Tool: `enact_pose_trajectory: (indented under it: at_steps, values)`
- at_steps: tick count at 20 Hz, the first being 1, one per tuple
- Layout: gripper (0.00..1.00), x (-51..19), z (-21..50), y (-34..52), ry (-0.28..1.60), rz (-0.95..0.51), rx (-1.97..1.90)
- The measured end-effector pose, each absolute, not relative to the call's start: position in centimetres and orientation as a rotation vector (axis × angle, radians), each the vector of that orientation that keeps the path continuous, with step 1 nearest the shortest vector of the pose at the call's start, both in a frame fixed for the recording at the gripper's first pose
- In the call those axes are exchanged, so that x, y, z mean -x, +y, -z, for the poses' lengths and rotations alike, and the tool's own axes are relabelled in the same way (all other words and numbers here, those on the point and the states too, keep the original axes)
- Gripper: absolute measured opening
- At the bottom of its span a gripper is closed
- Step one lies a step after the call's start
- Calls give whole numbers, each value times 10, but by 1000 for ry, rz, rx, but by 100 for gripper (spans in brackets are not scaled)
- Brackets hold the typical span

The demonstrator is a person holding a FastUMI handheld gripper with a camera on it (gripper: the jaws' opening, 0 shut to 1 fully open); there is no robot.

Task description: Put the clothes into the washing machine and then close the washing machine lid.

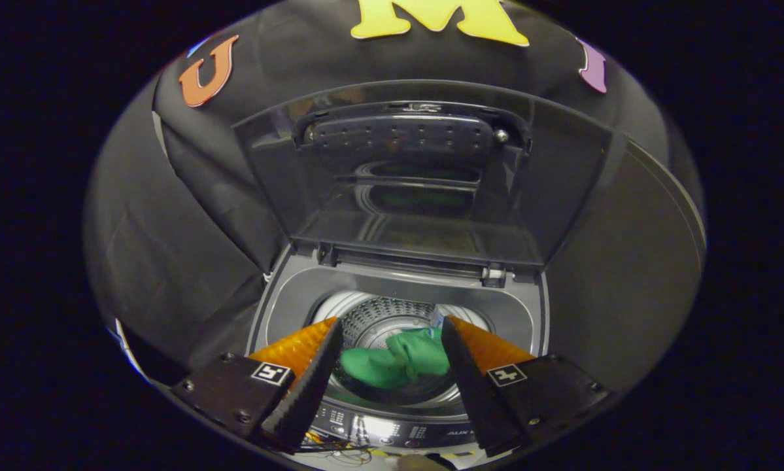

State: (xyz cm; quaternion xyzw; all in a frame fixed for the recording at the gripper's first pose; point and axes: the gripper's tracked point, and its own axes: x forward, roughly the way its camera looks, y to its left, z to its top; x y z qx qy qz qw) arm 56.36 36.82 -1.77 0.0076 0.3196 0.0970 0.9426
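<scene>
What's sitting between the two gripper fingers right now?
In the gripper view, the green garment lies down in the washer drum, seen in the gap of the open gripper; neither finger touches it. The lid stands open.

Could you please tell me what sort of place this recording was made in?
Probably a staged laundry corner in a recording booth: a top-loading washing machine with its lid raised, green clothes in the drum, black cloth hung behind. The gripper hangs open above the drum.

green clothes [395, 363] bunched inside the drum | washing machine [398, 307] seen from above, top open | lid [398, 183] raised upright at the back
</scene>
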Motion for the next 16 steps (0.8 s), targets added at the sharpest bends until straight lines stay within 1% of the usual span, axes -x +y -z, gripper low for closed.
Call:
enact_pose_trajectory:
  at_steps: [9,11,16]
  values:
    - [94,-561,-11,362,577,-197,6]
    - [94,-560,-28,362,544,-202,9]
    - [94,-563,-97,365,380,-218,34]
